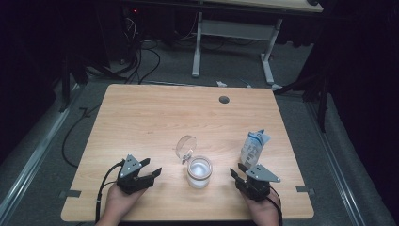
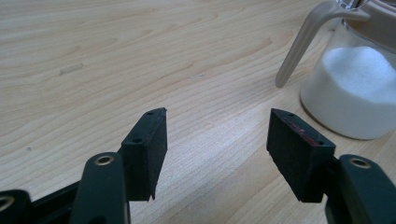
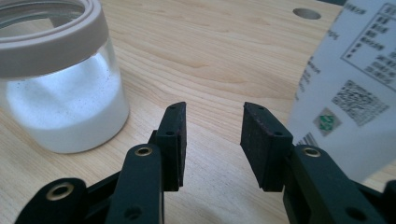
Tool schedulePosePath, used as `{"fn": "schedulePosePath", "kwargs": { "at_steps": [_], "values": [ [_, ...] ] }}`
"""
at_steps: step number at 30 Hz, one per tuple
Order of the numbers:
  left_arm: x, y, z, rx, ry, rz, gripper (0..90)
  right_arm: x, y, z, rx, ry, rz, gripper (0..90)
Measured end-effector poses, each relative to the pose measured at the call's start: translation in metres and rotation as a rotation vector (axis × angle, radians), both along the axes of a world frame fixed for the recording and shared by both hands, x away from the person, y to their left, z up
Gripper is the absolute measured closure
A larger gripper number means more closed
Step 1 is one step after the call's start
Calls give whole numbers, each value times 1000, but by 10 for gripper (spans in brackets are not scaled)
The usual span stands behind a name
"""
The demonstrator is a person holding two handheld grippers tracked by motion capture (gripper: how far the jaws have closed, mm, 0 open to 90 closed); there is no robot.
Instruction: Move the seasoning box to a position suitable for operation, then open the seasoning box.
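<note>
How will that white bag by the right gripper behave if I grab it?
The bag looks soft and crumpled at its top, so it will probably buckle under a squeeze. Standing tall on a narrow base, it may tip if nudged. Its printed film looks smooth, perhaps slippery.

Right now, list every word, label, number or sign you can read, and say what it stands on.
White plastic refill bag: rows of small black print, too blurred to read.
Same bag: a QR code, a small green square mark and part of a barcode, none legible.
Clear glass jar of white powder: no text.

One jar (image 1: 199,172) of white powder, one bag (image 1: 253,147), two grippers.
</note>
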State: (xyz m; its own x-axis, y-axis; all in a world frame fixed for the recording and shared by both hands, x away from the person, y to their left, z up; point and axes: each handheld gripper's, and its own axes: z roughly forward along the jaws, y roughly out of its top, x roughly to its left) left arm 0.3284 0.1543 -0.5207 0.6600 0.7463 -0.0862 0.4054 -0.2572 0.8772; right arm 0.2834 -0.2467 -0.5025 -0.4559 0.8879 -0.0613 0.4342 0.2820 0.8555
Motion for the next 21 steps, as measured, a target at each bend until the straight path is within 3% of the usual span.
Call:
{"fn": "schedulePosePath", "kwargs": {
  "at_steps": [9, 17, 21],
  "values": [
    [-6, -1, 1, -9, 0, -7, 419, 2, 10, -15, -20, 34, 31, 613],
    [-3, -2, 4, -69, 23, 13, 493, 5, 17, -12, -20, 11, 45, 628],
    [1, -8, 9, -62, 20, 8, 540, 5, 21, -12, -15, 9, 63, 642]
  ]
}}
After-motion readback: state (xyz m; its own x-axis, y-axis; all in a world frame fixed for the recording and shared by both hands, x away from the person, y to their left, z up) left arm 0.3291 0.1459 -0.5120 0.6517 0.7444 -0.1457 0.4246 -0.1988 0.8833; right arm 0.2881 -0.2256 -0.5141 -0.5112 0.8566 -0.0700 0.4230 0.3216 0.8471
